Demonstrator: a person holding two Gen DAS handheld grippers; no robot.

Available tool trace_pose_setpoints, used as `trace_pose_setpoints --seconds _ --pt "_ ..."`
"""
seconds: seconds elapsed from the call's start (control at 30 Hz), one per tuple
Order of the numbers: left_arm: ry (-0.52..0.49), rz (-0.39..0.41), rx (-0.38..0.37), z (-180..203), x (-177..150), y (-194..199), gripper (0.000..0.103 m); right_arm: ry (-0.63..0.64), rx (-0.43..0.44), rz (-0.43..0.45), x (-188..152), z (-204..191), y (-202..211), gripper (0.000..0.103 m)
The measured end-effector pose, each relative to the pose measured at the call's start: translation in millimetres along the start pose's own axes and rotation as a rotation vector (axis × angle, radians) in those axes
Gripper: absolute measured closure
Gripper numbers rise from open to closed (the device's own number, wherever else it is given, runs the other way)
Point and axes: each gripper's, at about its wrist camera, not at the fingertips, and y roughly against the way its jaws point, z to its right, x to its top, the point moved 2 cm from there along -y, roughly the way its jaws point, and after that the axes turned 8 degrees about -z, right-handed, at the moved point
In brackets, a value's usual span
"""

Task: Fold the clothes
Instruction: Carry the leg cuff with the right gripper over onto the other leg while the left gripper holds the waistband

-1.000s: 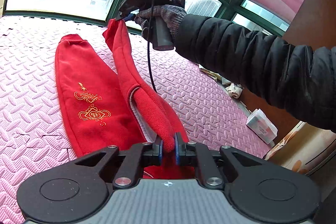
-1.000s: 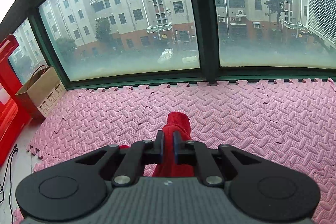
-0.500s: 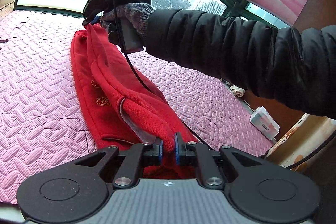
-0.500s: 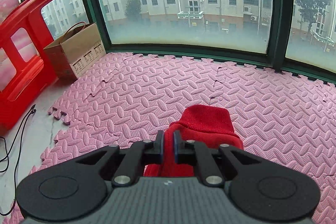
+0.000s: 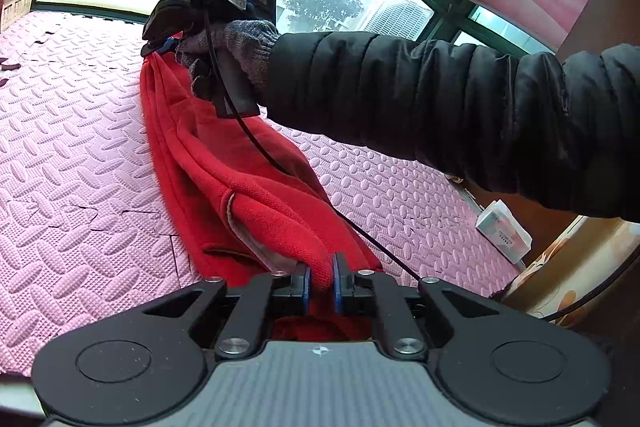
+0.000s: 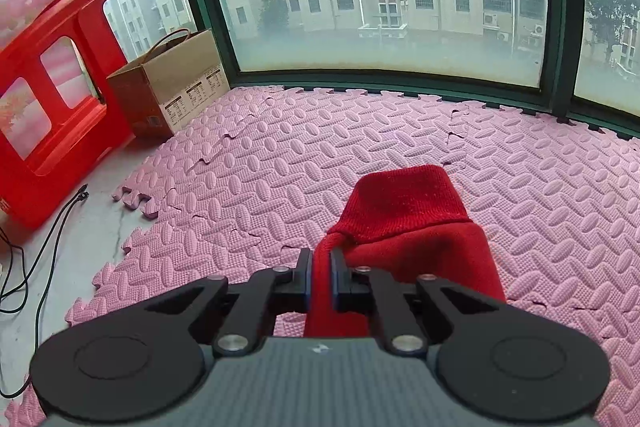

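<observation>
Red trousers (image 5: 224,163) lie lengthwise on the pink foam mat (image 5: 72,131), one leg folded over the other. My left gripper (image 5: 319,277) is shut on the near waist end of the cloth. At the far end, my right gripper (image 5: 154,49) pinches the leg end, held by a gloved hand (image 5: 228,51) in a black sleeve. In the right wrist view my right gripper (image 6: 320,277) is shut on red cloth, and the ribbed cuff (image 6: 404,203) rests on the mat just ahead of it.
A red plastic stool (image 6: 52,95) and a brown paper bag (image 6: 172,83) stand at the mat's left edge under the windows. Black cables (image 6: 36,259) trail on bare floor there. A small white box (image 5: 504,231) lies off the mat's right side.
The right gripper has carried its trouser leg leftward and down onto the other leg, covering the gold embroidery. The right wrist view has swung left and lower; the cuff now lies on the mat.
</observation>
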Motion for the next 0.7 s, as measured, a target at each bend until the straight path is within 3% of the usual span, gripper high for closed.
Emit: trace_pose_setpoints --seconds 0.13,0.23,0.37,0.57,0.7 --pt "-0.003 -0.007 0.004 -1 1 0 0.091 0.008 -0.006 -0.022 -3 4 -7 0.094" --pt "0.001 -0.012 0.007 -2 1 1 0.091 0.021 0.030 -0.019 -3 8 7 0.085" --pt "-0.001 -0.026 0.010 -3 2 0 0.091 0.038 0.079 -0.016 -3 13 26 0.083" --pt "-0.014 -0.025 0.026 -4 4 9 0.087 0.032 0.084 -0.014 -4 50 74 0.079" --pt "-0.025 -0.035 0.034 -4 5 15 0.085 0.077 0.074 -0.030 -28 70 107 0.069"
